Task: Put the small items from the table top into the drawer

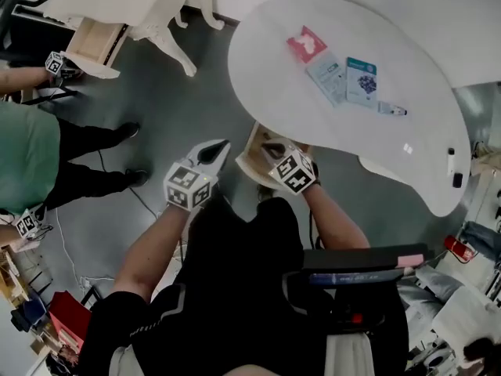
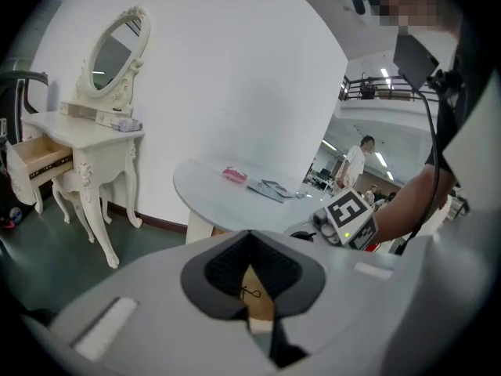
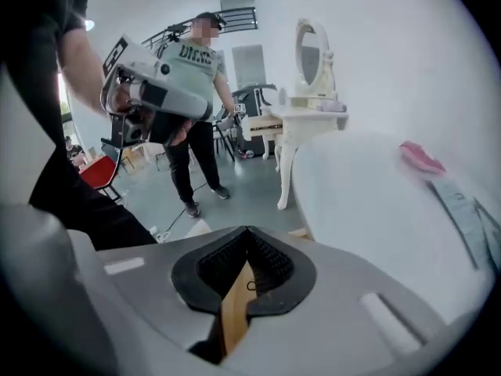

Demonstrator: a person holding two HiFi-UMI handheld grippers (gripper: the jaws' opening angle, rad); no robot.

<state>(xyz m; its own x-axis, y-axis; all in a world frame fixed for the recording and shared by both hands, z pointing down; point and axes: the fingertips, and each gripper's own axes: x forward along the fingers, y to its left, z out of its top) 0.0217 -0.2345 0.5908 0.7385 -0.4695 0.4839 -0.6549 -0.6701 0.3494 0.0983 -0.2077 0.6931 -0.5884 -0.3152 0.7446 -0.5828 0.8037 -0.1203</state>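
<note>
The small items lie on the white oval table (image 1: 266, 77), none of them in a container. 3 flat packets sit close together near its middle: a pink one (image 1: 306, 44), a pale blue one (image 1: 327, 74) and a teal one (image 1: 362, 81), the last 2 just beside each other. A small pen-like item (image 1: 393, 110) lies near the teal packet, and a black-and-white stick (image 1: 452, 168) lies well apart from them, by the table's right end.

The drawer (image 1: 94, 44) belongs to the white dressing table (image 1: 141, 6), which stands apart from the oval table, across the grey floor. It is pulled open, and the left gripper view shows only bare wood inside it. An oval mirror (image 2: 113, 53) stands on the dressing table's top.

Both claws hang in the air at the oval table's near edge, side by side, well apart from the packets. The left gripper (image 1: 221, 146) has its jaws closed together, as does the right gripper (image 1: 270, 147). In each gripper view a thin tan strip shows in the slit between the dark pads; I cannot tell what it is. A tan wooden piece (image 1: 252, 157) sits under the table edge just beside the right gripper; whether it is a container is unclear.
</note>
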